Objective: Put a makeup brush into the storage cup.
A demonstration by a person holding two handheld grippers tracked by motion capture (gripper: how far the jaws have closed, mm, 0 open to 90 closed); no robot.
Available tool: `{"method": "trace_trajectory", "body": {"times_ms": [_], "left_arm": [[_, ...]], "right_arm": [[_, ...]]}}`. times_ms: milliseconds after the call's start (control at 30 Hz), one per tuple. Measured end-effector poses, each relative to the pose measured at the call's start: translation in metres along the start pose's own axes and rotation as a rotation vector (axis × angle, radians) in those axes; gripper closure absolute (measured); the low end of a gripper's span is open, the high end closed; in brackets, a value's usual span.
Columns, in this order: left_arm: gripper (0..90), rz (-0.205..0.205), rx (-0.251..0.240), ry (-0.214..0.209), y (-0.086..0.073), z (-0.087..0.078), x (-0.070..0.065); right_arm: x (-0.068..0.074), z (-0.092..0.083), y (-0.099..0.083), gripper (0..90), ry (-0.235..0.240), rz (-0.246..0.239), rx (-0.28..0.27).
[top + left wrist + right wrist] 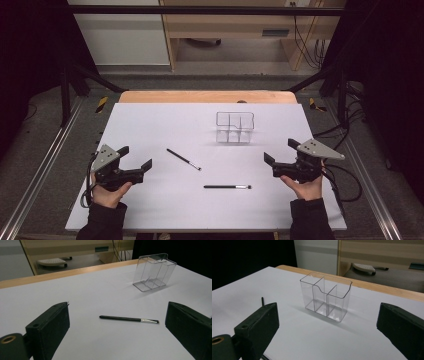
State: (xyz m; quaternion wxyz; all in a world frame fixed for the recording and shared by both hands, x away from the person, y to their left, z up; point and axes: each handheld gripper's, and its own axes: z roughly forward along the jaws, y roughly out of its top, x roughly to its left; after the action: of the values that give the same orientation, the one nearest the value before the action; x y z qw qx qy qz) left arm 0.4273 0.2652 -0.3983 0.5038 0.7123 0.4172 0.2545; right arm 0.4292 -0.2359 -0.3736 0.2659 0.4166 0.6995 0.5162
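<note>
2 makeup brushes lie on the white table [150,120], and a clear 3-compartment organizer [235,127] stands upright toward the far side, right of centre. Both grippers rest near the table's near edge with jaws spread wide and nothing between them: the left gripper [136,157] at the left, the right gripper [281,151] at the right.

The far brush [183,159] lies just ahead and to the right of the left gripper, closer to it than to the right one. Its long axis runs diagonally, handle toward the far left, bristle tip toward the near right. In the left gripper view this brush [129,319] lies almost crosswise between the open jaws, bristles to the right.

The near brush [227,187] lies parallel to the table's near edge, bristles pointing right, roughly between the 2 grippers and somewhat closer to the right one.

The organizer sits well beyond both brushes, nearer the right gripper, its openings facing up.
</note>
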Motion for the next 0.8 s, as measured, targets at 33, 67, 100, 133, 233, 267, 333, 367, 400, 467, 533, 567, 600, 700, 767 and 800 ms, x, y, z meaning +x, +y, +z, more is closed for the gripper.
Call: {"method": "trace_trajectory", "body": {"times_ms": [33,67,100,133,233,267,333,367,400,467,533,567,600,700,767,800], "left_arm": [[4.9,0.002,0.001,-0.003,0.0,0.0,0.0],[4.9,0.005,0.003,-0.003,0.0,0.0,-0.001],[4.9,0.004,0.004,-0.005,0.0,0.0,-0.001],[4.9,0.004,0.004,-0.006,0.0,0.001,-0.001],[5.0,0.009,0.008,-0.006,0.0,0.001,-0.002],[5.0,0.009,0.008,-0.007,0.0,0.001,-0.002],[5.1,0.011,0.009,-0.008,0.0,0.001,-0.002],[5.1,0.011,0.01,-0.009,0.0,0.002,-0.003],[5.1,0.011,0.01,-0.009,0.0,0.002,-0.003],[5.1,0.016,0.012,-0.011,0.0,0.002,-0.003],[5.3,0.016,0.011,-0.014,0.0,0.002,-0.004],[5.3,0.017,0.012,-0.013,0.0,0.002,-0.004],[5.3,0.018,0.012,-0.014,0.0,0.002,-0.004],[5.3,0.018,0.016,-0.016,0.0,0.002,-0.004],[5.3,0.023,0.018,-0.016,0.0,0.003,-0.004],[5.3,0.023,0.018,-0.016,0.0,0.003,-0.005]], "right_arm": [[0.004,0.002,0.0,4.8,0.012,-0.002,0.008],[0.004,0.002,0.0,4.8,0.012,-0.002,0.008],[0.006,0.003,0.001,4.9,0.019,-0.005,0.013],[0.008,0.005,0.001,4.8,0.022,-0.013,0.025],[0.013,0.009,0.001,5.0,0.027,-0.032,0.044],[0.016,0.01,0.001,5.0,0.032,-0.036,0.05],[0.019,0.012,0.001,5.1,0.038,-0.042,0.056],[0.023,0.016,0.001,5.1,0.061,-0.034,0.057],[0.023,0.016,0.001,5.1,0.061,-0.034,0.057],[0.028,0.02,0.0,5.3,0.074,-0.045,0.07],[0.034,0.027,-0.002,5.5,0.086,-0.059,0.095],[0.034,0.027,-0.002,5.5,0.086,-0.059,0.095],[0.036,0.03,-0.003,5.5,0.091,-0.063,0.101],[0.043,0.037,-0.007,5.5,0.107,-0.072,0.131],[0.048,0.043,-0.01,5.7,0.122,-0.079,0.151],[0.048,0.043,-0.01,5.7,0.122,-0.079,0.151]]}}
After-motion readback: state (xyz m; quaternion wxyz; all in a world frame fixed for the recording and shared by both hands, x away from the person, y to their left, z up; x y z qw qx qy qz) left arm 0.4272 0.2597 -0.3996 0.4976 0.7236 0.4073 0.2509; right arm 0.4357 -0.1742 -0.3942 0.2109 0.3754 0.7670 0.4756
